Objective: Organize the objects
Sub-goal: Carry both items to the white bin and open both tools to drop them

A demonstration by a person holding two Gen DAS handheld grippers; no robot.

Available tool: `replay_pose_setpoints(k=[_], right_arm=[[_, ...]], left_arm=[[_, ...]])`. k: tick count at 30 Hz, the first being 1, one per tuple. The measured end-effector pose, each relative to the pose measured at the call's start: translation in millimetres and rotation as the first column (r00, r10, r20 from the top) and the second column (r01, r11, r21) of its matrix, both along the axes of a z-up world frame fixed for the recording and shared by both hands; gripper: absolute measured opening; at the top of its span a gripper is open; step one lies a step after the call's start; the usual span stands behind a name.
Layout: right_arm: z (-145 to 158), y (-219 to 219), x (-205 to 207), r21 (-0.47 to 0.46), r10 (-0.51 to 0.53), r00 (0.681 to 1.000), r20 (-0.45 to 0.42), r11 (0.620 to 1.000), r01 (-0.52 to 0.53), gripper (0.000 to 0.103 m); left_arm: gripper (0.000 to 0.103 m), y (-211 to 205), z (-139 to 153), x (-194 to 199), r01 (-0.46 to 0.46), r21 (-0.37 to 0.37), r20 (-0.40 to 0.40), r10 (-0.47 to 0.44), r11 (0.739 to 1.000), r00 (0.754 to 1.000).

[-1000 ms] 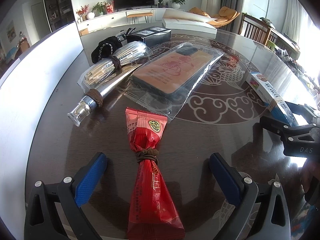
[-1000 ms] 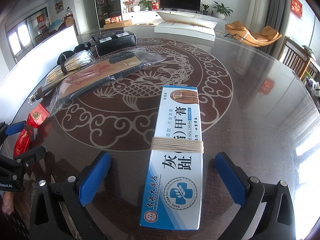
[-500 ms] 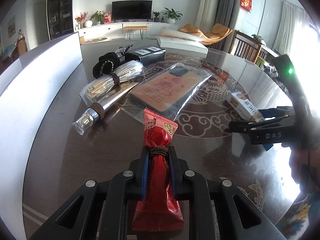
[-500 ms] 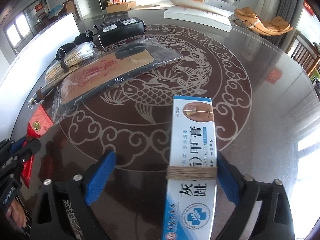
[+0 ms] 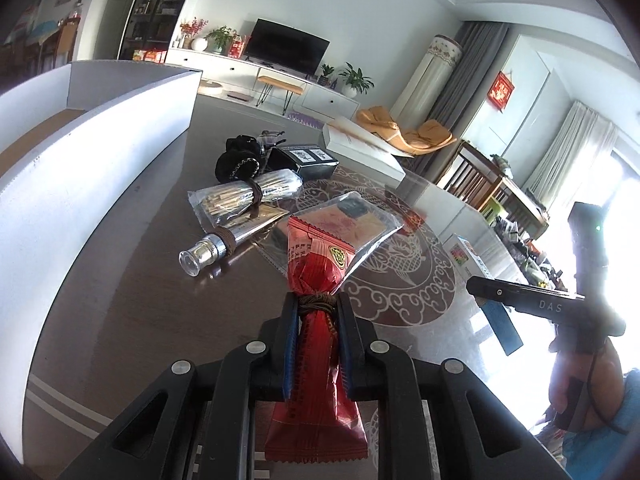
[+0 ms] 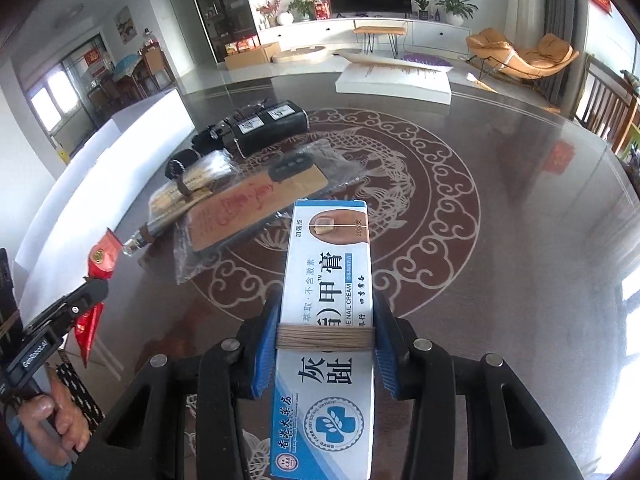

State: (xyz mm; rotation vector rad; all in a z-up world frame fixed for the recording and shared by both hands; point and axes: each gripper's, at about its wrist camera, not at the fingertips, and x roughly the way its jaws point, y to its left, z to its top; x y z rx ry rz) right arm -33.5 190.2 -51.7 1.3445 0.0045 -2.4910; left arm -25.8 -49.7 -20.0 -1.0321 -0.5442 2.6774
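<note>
Your left gripper (image 5: pixel 317 312) is clamped on the red snack packet (image 5: pixel 314 320) at its brown cord tie, and the packet is raised above the dark table (image 5: pixel 132 300). Your right gripper (image 6: pixel 325 336) is closed on the white and blue box (image 6: pixel 326 328) at its string wrap; this box reads "NAIL CREAM" and "GREY TOE NAIL OINTMENT". It is also above the table, near the bagged phone case (image 6: pixel 252 204).

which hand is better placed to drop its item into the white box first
Left. The left gripper is shut on the red packet, and the white box lies right beside it; the right gripper, holding the nail cream box, is farther away.
</note>
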Motion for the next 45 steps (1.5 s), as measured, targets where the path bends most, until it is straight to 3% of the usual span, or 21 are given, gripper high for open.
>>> replay_pose_setpoints(k=[9, 13, 16, 22, 26, 28, 29, 30, 31, 33, 35, 38, 41, 45], right_arm=[[36.6, -56.8, 8.7, -0.118, 0.111, 0.992, -0.065, 0.986, -0.118, 0.043], [54.3, -118.7, -3.1, -0.169, 0.199, 0.975, -0.093, 0.962, -0.213, 0.043], [67.0, -177.1, -11.6, -0.218, 0.277, 0.955, -0.108, 0.930, -0.294, 0.043], [79.5, -306.6, -27.4, -0.299, 0.404, 0.905, -0.129, 0.855, -0.424, 0.043], [59.6, -378.0, -37.0, -0.300, 0.433, 0.896, -0.098, 0.845, -0.442, 0.044], [43.5, -402.7, -38.3, -0.286, 0.448, 0.892, -0.070, 0.847, -0.448, 0.044], [35.1, -412.5, -38.5, -0.272, 0.451, 0.891, -0.048, 0.853, -0.446, 0.045], [27.6, -419.1, -38.3, -0.253, 0.450, 0.893, -0.027, 0.861, -0.441, 0.051], [22.3, -422.4, -37.8, -0.241, 0.445, 0.896, -0.013, 0.868, -0.434, 0.057], [17.4, -417.1, -34.7, -0.238, 0.432, 0.902, -0.025, 0.874, -0.425, 0.081], [21.4, -404.5, -27.9, -0.222, 0.416, 0.906, -0.075, 0.879, -0.422, 0.089], [32.5, -368.5, -12.7, -0.177, 0.404, 0.900, -0.162, 0.886, -0.429, 0.091], [33.6, -318.3, 2.8, -0.091, 0.380, 0.892, -0.247, 0.907, -0.411, 0.101], [10.8, -234.0, 11.8, 0.044, 0.318, 0.908, -0.272, 0.947, -0.318, 0.102]], left_arm=[[0.017, -42.1, 45.7, 40.9, -0.076, 0.077, -0.086, 0.083, 0.994, 0.993], [0.017, -85.3, 77.9, 47.1, -0.157, 0.083, -0.111, 0.166, 0.984, 0.980], [0.017, -131.5, 88.7, 43.4, -0.261, 0.041, -0.080, 0.264, 0.964, 0.961], [0.017, -218.8, 69.4, 27.3, -0.454, -0.053, 0.096, 0.457, 0.890, 0.884], [0.019, -247.9, 44.7, 19.8, -0.512, -0.121, 0.207, 0.526, 0.850, 0.825], [0.030, -254.5, 27.1, 9.7, -0.506, -0.167, 0.288, 0.533, 0.846, 0.796], [0.054, -257.6, 19.2, 4.9, -0.506, -0.197, 0.332, 0.543, 0.840, 0.772], [0.058, -260.4, 17.0, 1.8, -0.510, -0.201, 0.365, 0.547, 0.836, 0.753], [0.061, -260.9, 17.1, 0.2, -0.508, -0.188, 0.365, 0.540, 0.841, 0.758], [0.072, -257.7, 18.8, -1.0, -0.504, -0.209, 0.345, 0.546, 0.838, 0.764], [0.073, -253.2, 21.2, 0.8, -0.510, -0.262, 0.311, 0.572, 0.819, 0.759], [0.076, -244.6, 26.4, 5.5, -0.521, -0.308, 0.266, 0.597, 0.797, 0.757], [0.076, -230.7, 30.7, 14.6, -0.543, -0.316, 0.209, 0.615, 0.778, 0.760], [0.076, -205.1, 37.8, 29.0, -0.549, -0.254, 0.132, 0.591, 0.797, 0.796]])
